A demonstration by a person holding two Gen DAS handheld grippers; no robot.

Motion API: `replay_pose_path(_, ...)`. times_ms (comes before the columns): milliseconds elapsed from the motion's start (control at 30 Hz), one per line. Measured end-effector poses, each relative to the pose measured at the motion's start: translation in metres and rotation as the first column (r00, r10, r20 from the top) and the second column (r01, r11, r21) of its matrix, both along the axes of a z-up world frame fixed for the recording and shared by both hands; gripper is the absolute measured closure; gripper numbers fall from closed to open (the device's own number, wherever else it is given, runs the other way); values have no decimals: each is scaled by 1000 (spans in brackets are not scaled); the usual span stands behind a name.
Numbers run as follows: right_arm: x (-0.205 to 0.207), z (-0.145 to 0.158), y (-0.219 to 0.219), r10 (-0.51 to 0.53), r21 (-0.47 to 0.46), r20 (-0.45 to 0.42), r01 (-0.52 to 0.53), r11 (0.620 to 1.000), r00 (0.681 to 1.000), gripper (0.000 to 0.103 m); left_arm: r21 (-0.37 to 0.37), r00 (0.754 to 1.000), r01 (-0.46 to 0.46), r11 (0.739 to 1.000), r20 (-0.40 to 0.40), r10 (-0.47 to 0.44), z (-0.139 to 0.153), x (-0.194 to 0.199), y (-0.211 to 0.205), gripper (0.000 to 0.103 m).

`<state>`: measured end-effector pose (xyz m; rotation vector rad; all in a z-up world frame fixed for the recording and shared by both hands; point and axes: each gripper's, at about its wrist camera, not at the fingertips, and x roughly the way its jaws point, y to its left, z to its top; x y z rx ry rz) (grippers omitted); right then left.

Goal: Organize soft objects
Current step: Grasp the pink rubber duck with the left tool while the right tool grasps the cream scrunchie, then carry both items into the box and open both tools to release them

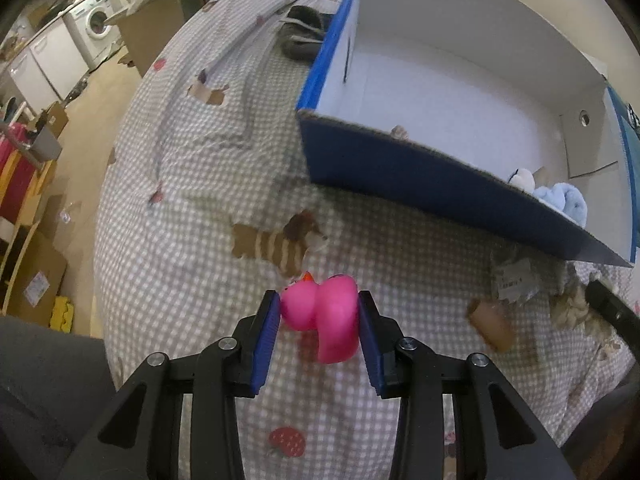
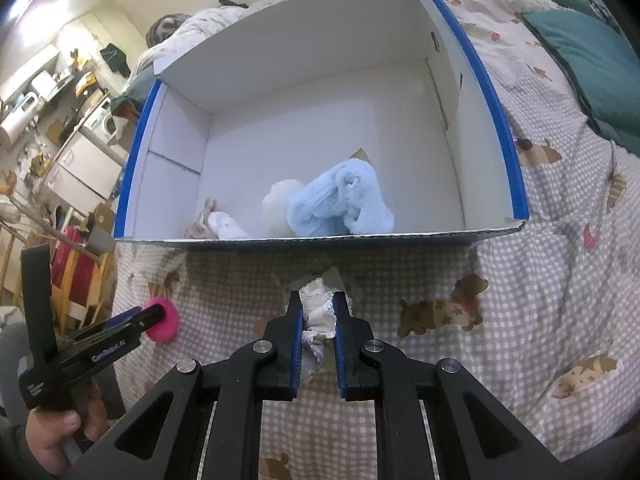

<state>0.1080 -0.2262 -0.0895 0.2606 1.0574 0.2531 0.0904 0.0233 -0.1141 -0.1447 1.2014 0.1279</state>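
On the checked bed cover (image 2: 520,280), just before the open blue-edged box (image 2: 516,184), the left claw (image 1: 319,316) is clamped on a pink duck (image 1: 324,316) and the right claw (image 2: 319,312) on a white frilly cloth (image 2: 320,316), both apparently lifted for dropping beside the blue plush (image 2: 340,204) already inside.

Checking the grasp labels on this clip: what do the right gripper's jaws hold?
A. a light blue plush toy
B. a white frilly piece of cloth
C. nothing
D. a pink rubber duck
B: in the right wrist view the right gripper is shut on the white frilly cloth; the light blue plush toy lies in the box, and the pink duck sits in the left gripper.
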Motion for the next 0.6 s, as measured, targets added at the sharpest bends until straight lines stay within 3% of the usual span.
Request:
replay_pose_path(67,-1,5,1,3,2,22,-3,1000,1000,88,-13,1000,-17,1000,-14,17,2,-8,1,68)
replay_pose_path(200,-11,34,-2,10,71,150,-20,997,989,88,-18,999,-41,999,-21,41,9,-15,-1,68)
replay_pose_path(300,-22,54,-8,7,115,227,-34,993,974,88,1,1000,-29,1000,-1,29,28,-19,-8,68)
replay_pose_path(400,-26,63,-11,1,155,256,-42,987,967,88,-5,999,-19,1000,39,19,52,-18,-16,68)
replay_pose_path(500,-25,65,-8,2,146,270,-43,988,963,88,57,993,15,998,118,-21,73,-12,-29,68)
replay_pose_path(600,-22,65,-11,-16,166,265,-30,986,964,88,66,987,23,998,157,-33,80,-2,-28,68)
